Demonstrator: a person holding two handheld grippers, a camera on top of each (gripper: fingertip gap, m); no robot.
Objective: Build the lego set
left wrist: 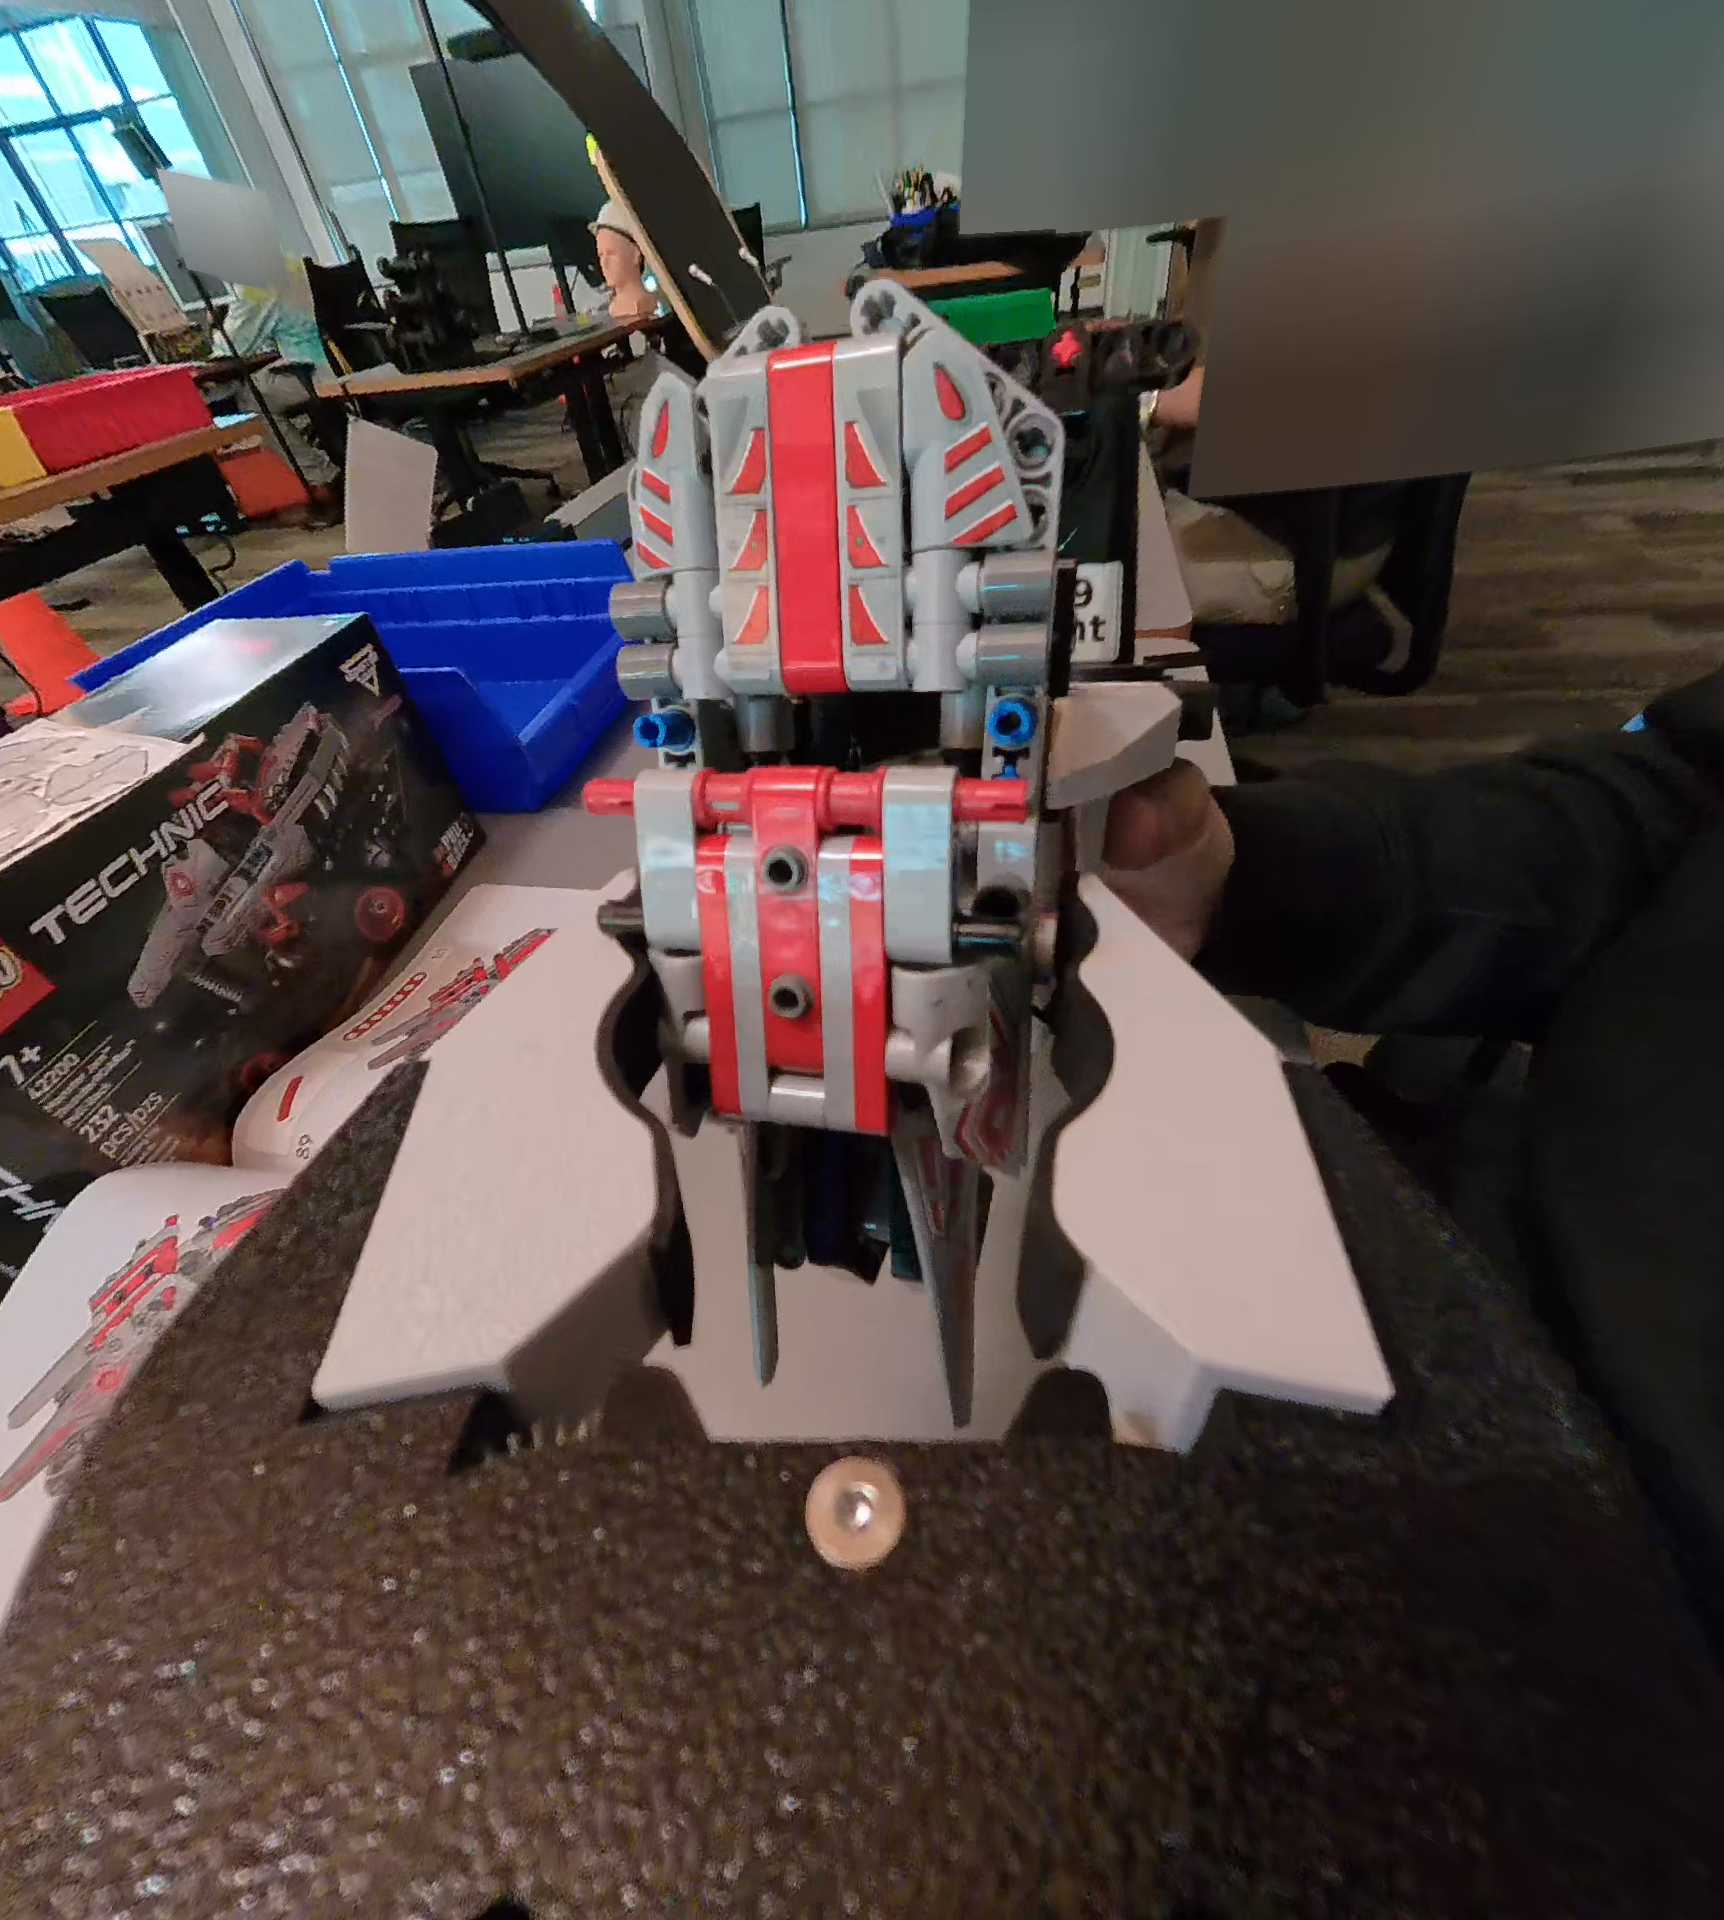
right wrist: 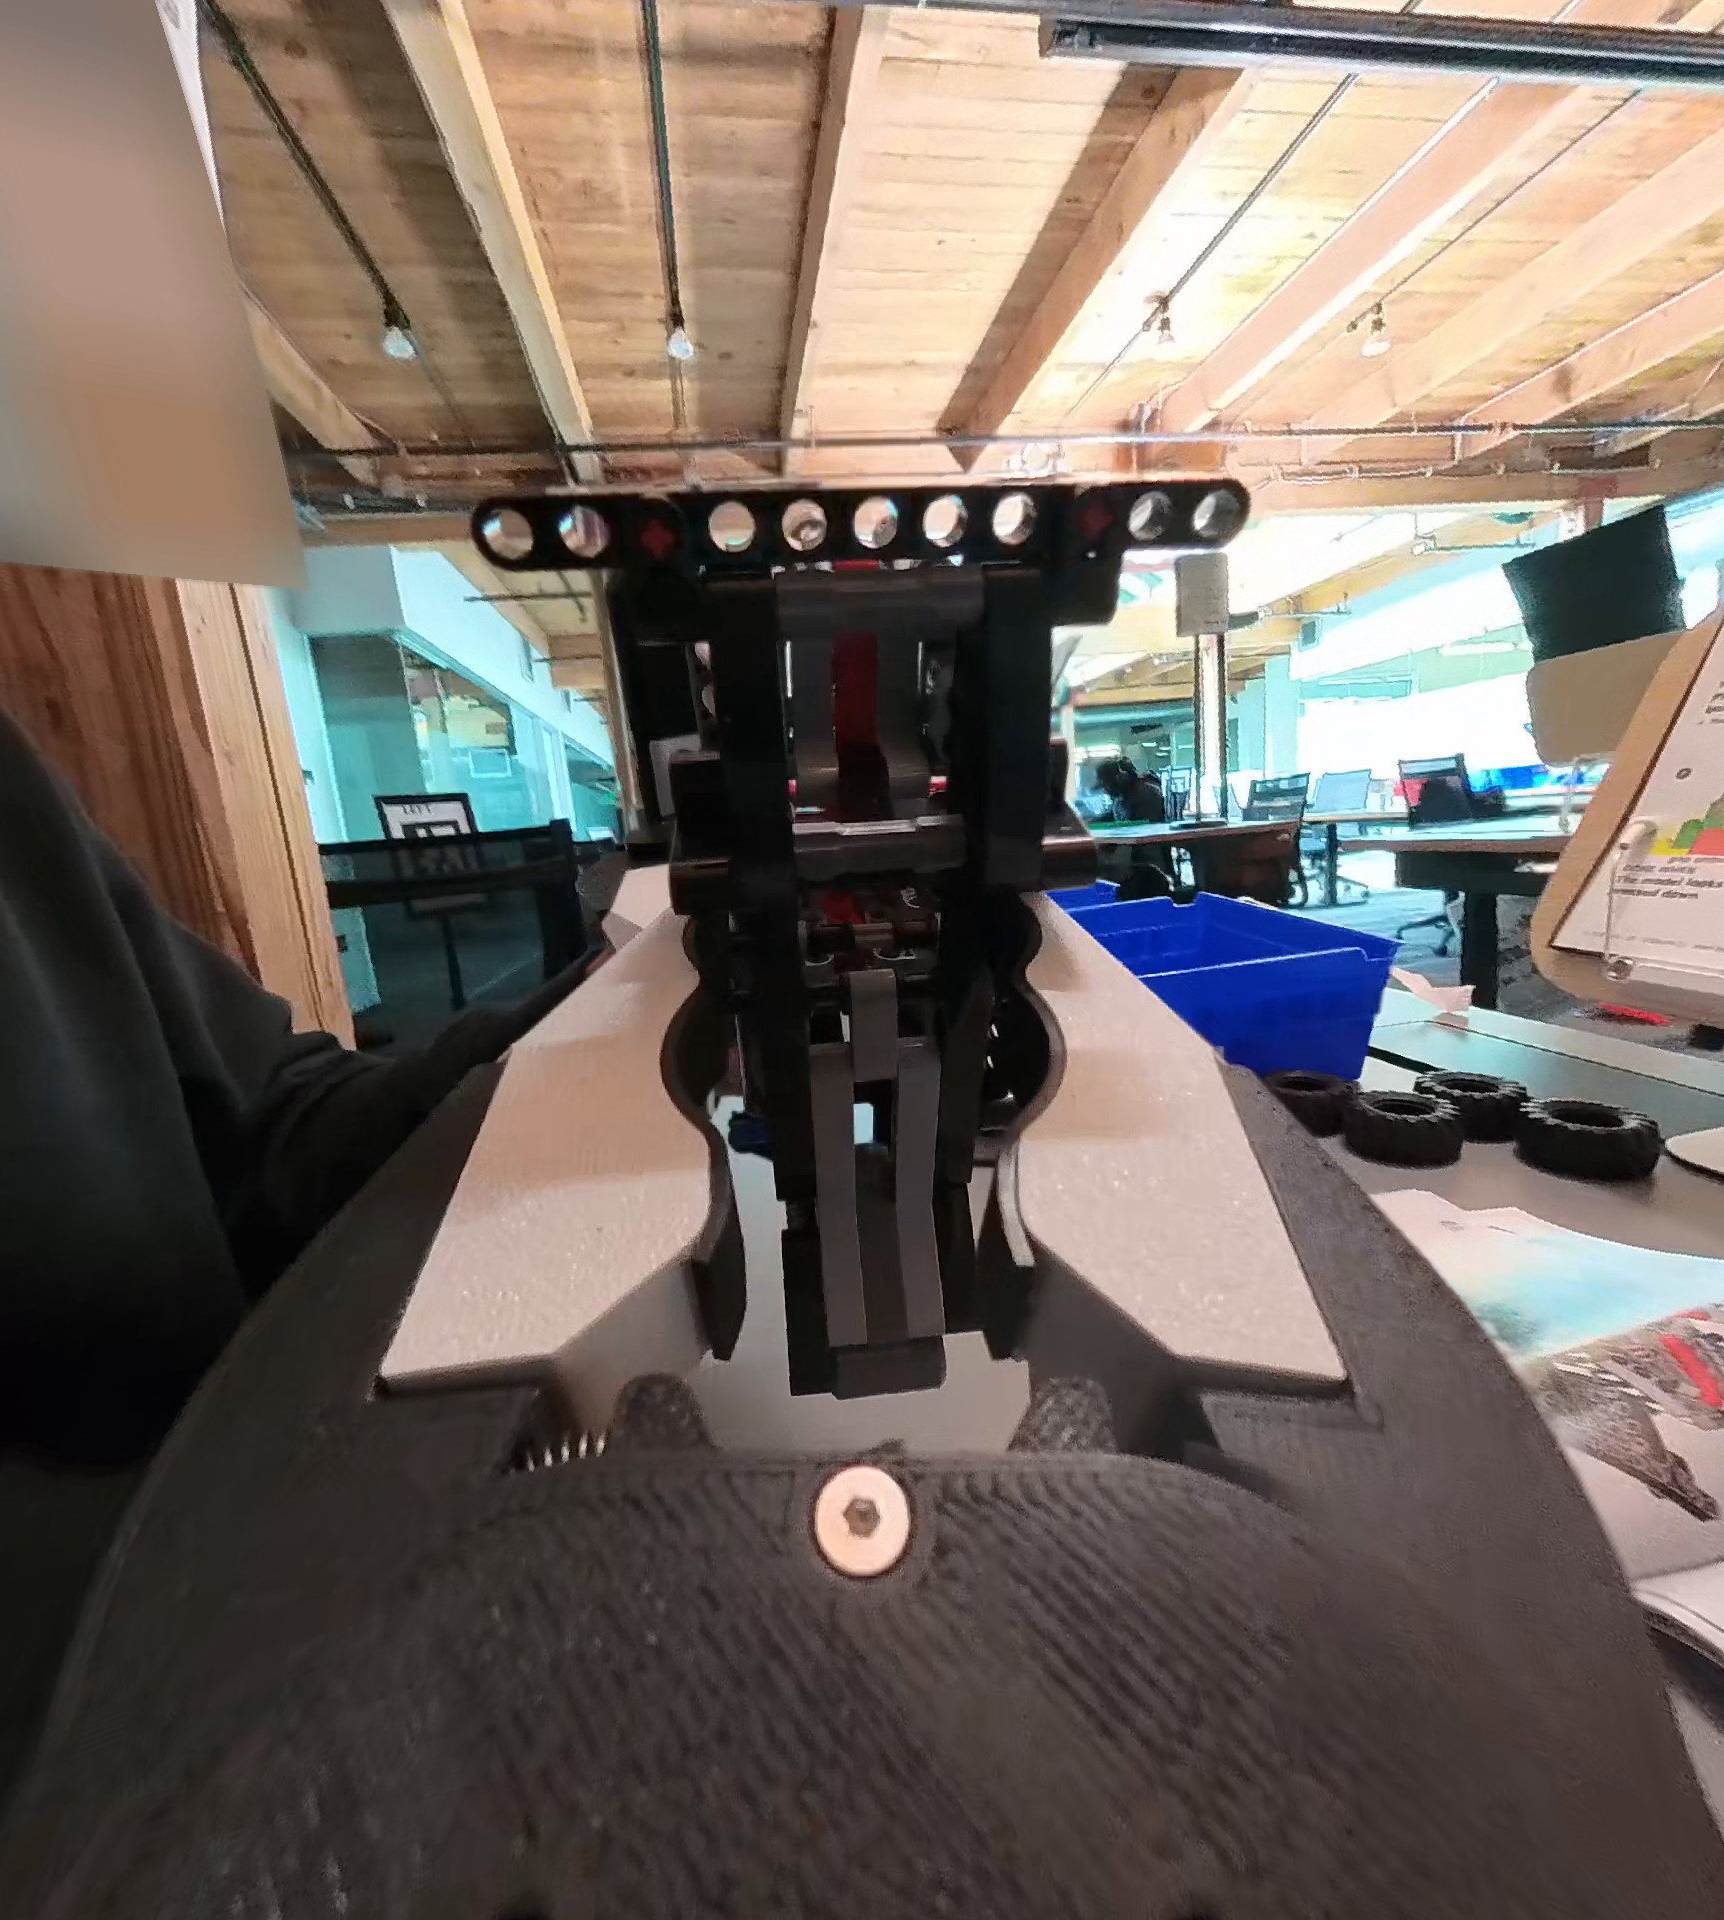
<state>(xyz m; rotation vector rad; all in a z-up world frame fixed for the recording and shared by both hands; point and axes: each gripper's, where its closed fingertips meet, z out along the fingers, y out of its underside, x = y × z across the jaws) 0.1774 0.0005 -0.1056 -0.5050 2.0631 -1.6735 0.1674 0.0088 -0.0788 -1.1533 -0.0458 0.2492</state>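
Note:
The partly built lego model (left wrist: 801,665) is a grey and red vehicle body with blue and red pins, held upright off the table. My left gripper (left wrist: 853,935) is shut on its lower end, with the white fingers (left wrist: 515,1174) on either side. The right wrist view shows the model's black underside (right wrist: 858,831) with a long black holed beam (right wrist: 858,525) across its far end. My right gripper (right wrist: 847,914) is shut on it too. One right gripper finger (left wrist: 1118,738) and a person's hand (left wrist: 1164,862) show behind the model in the left wrist view.
The lego box (left wrist: 141,935) and open instruction booklet (left wrist: 110,1299) lie left on the table. A blue bin (left wrist: 505,665) stands behind; it also shows in the right wrist view (right wrist: 1242,977). Several black tyres (right wrist: 1460,1117), a booklet page (right wrist: 1616,1382) and an instruction stand (right wrist: 1689,831) are at the right. Left and right tips are no more than a few centimetres apart.

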